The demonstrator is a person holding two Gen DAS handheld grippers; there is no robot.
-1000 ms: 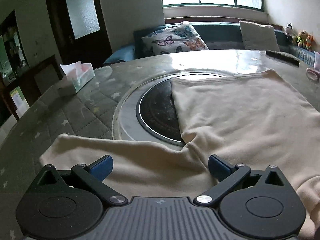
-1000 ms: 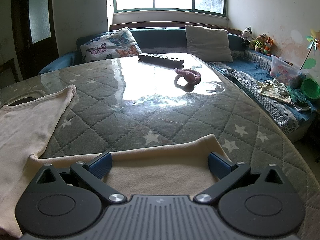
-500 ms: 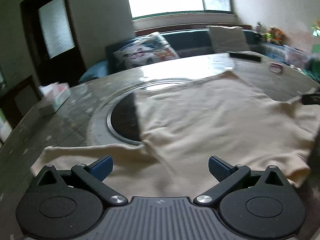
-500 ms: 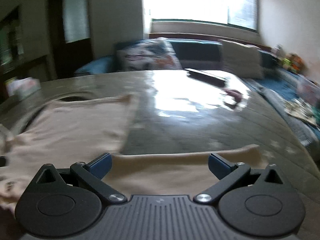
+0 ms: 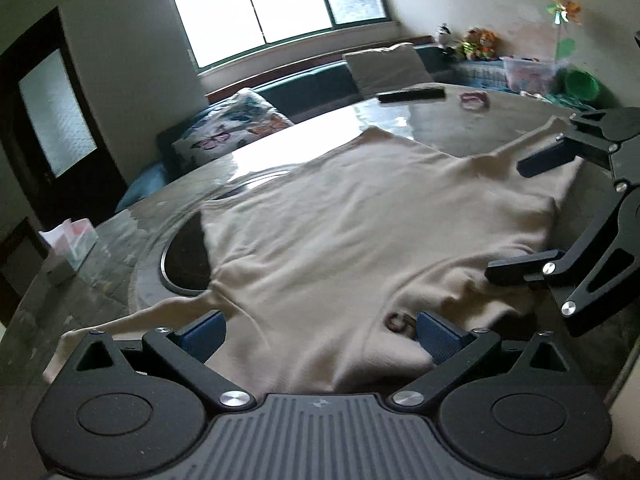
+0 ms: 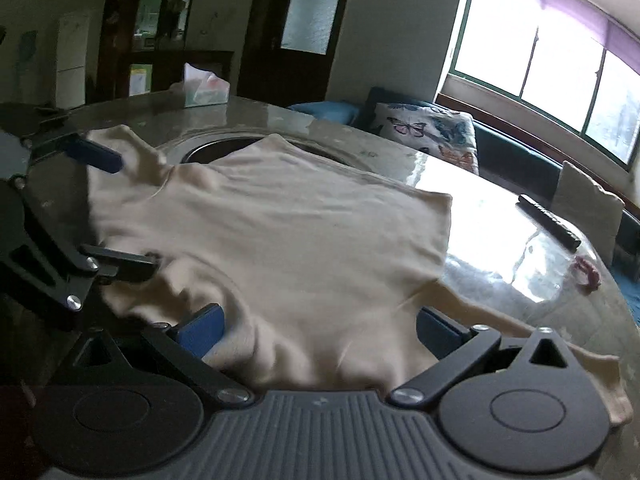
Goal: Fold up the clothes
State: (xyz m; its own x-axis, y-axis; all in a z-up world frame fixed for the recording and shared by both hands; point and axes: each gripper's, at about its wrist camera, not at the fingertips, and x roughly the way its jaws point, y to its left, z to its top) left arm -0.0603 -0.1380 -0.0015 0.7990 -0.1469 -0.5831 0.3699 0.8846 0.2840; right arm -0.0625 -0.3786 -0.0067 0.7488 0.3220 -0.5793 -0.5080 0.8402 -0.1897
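Two claws over one cream shirt (image 5: 360,232) on the desk (image 5: 500,124).
The left claw (image 5: 320,332) and right claw (image 6: 320,330) both stand apart, cloth lying between their fingers; the shirt spreads flat across the desk's dark round inset (image 5: 184,256).

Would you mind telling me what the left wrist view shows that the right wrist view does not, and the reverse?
Only the left wrist view shows the stuffed toys on the far ledge, the pinwheel, the green bowl and the open right hand-held gripper. Only the right wrist view shows the white fridge, the dark cabinet and the open left hand-held gripper. Both show the cream shirt spread on the round table, the tissue box, the butterfly cushion, the remote control and the window.
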